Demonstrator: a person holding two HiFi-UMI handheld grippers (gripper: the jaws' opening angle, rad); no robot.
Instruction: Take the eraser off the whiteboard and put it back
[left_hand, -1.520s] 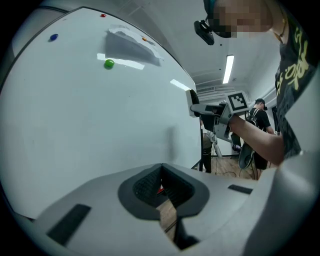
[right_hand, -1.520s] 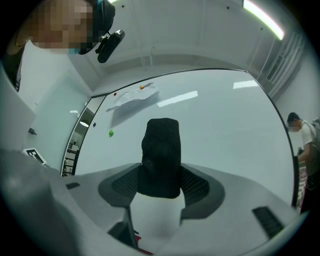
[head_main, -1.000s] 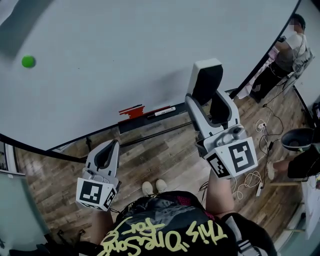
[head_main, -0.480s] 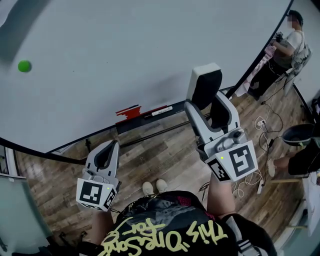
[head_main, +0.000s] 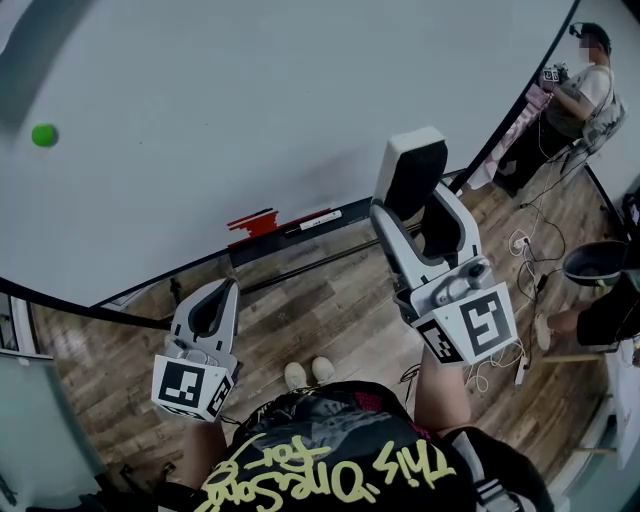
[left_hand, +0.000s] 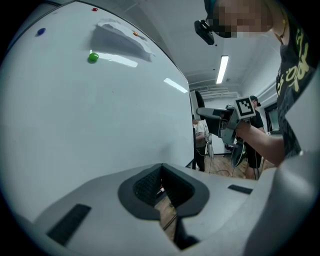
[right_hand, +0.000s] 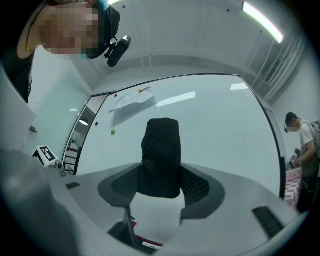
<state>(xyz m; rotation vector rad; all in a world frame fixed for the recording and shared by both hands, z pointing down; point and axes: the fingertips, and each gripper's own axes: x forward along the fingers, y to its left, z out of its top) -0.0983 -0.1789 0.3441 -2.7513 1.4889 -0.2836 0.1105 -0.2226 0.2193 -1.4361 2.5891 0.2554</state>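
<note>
Eraser's home first: wide white whiteboard (head_main: 250, 100) fills the head view. Right gripper (head_main: 420, 212) is raised before it, jaws clamped partway on the black-faced, white-shelled block eraser (right_hand: 161, 150), which is held upright and seemingly off the surface. Left gripper (head_main: 214, 308) hangs low, jaws together, nothing in them. Small round green magnet (head_main: 44, 135) far left. Advice: bring eraser flat and square to the board; release only once it clings. Versus a second ago: right gripper edged slightly up, left unmoved.
</note>
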